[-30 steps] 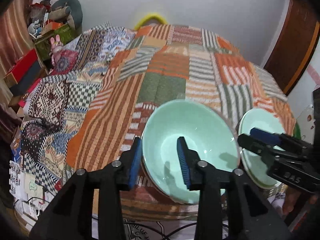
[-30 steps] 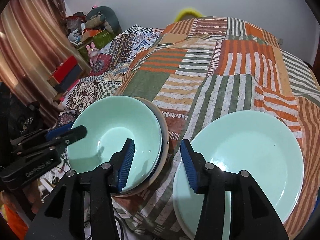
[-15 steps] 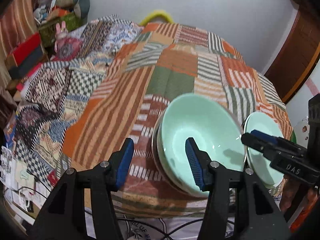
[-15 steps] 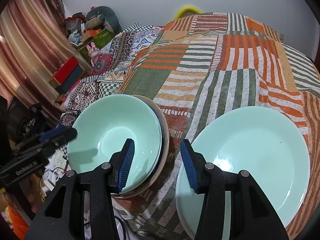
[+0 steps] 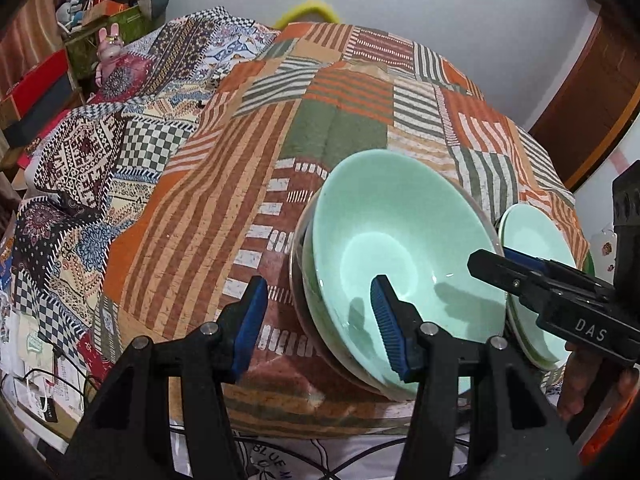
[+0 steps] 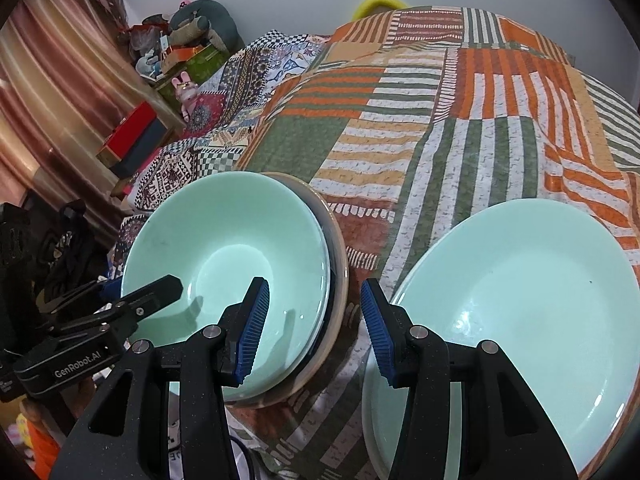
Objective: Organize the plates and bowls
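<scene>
Bowls (image 5: 400,248) sit stacked at the bed's (image 5: 336,128) near edge, plates (image 6: 520,320) just beside them on the right. The left tongs (image 5: 318,316) are spread and empty, straddling the stack's left rim, so the left hand seems nearer the bowls. The right tongs (image 6: 314,330) are spread and empty over the gap between bowls and plates.

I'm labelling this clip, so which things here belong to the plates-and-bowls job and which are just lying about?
Belongs to the job:
- mint bowl nested on a stack
- mint plate
- left gripper
- right gripper

Just lying about:
- patchwork quilt
- pink rabbit toy
- red box
</scene>
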A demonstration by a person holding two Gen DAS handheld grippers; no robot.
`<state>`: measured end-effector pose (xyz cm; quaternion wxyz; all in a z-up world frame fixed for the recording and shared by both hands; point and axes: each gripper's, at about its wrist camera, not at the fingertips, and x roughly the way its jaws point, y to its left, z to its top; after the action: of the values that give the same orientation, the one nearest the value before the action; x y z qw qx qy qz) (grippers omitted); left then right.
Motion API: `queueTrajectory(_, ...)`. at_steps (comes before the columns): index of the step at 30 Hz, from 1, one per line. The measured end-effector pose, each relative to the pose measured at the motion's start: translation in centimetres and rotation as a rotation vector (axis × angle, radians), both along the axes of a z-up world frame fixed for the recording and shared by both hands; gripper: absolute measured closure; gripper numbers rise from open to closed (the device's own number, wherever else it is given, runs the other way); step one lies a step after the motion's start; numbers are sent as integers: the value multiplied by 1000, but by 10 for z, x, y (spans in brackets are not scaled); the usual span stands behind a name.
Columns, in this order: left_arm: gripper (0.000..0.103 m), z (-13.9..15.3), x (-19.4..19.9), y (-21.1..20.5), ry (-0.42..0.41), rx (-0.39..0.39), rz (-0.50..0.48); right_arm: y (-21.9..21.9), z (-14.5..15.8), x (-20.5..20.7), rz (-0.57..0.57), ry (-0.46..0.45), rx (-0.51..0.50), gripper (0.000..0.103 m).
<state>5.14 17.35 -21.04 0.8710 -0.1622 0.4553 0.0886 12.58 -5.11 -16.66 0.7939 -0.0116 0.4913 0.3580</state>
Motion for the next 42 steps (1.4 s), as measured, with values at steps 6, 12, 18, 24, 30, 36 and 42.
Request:
queueTrajectory(6, 50, -8, 5, 4, 4, -21, 9, 8, -7, 3, 20, 10, -15, 59)
queueTrajectory(12, 63, -16, 11, 7, 9, -75, 0, 13, -14, 3, 29, 14, -28, 65)
queueTrajectory(18, 66, -18, 14, 8, -1, -101, 11, 13, -15, 5, 19, 5, -36, 75)
queueTrajectory(24, 66, -18, 13, 8, 1, -97, 16, 16, -15, 3, 14, -13, -50, 75)
queueTrajectory(30, 66, -18, 11, 8, 4, -103, 24, 13, -15, 5, 12, 0, -30, 77)
queueTrajectory(36, 66, -13, 12, 2, 22, -80, 36, 5, -16, 11, -26, 78, 20, 79)
queueTrajectory(42, 66, -7, 11, -2, 20, -75, 51, 4, -14, 7, -26, 71, 4, 79)
